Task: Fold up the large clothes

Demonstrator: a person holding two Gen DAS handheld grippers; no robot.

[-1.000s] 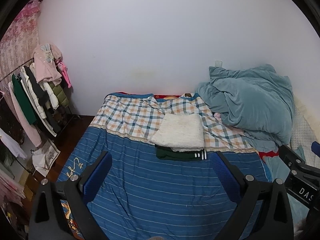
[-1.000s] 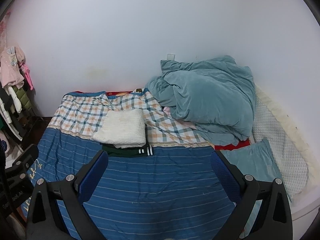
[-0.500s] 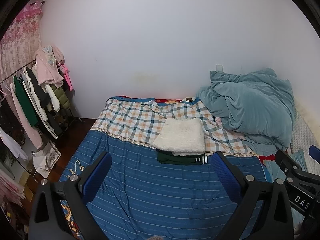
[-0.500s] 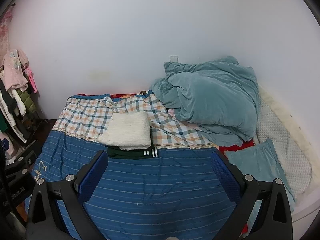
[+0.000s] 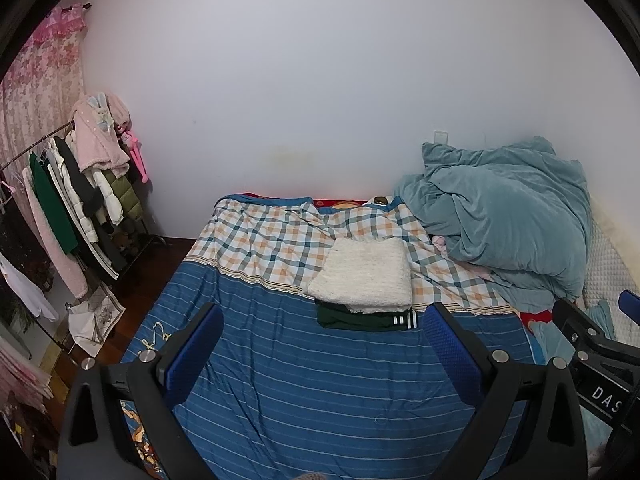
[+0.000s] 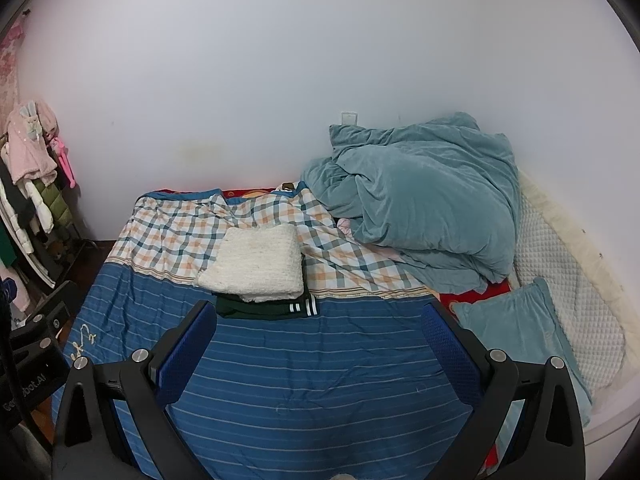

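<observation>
Both hand-held grippers are hanging above the near end of the bed with their blue-padded fingers spread wide and nothing between them: the left gripper [image 5: 323,344] is gaping over the blue striped cover [image 5: 320,392], and the right gripper [image 6: 320,344] is doing the same just beside it, touching no cloth at all. Part of the right tool is showing at the right edge of the left wrist view, and part of the left tool is showing at the left edge of the right wrist view, so the two are sitting side by side. Ahead of them, the folded clothes are lying in a stack on the bed, well clear of the fingers: a white fluffy garment [image 5: 366,276] is resting on top of a dark green garment [image 5: 360,318] with white stripes at its edge. That stack is straddling the line where the checked sheet [image 5: 276,240] is meeting the striped cover. A rumpled teal duvet [image 6: 424,196] is piling up against the wall at the far right, a teal pillow [image 6: 516,328] is lying near the right tool, and a clothes rack [image 5: 80,200] is standing off to the left.
</observation>
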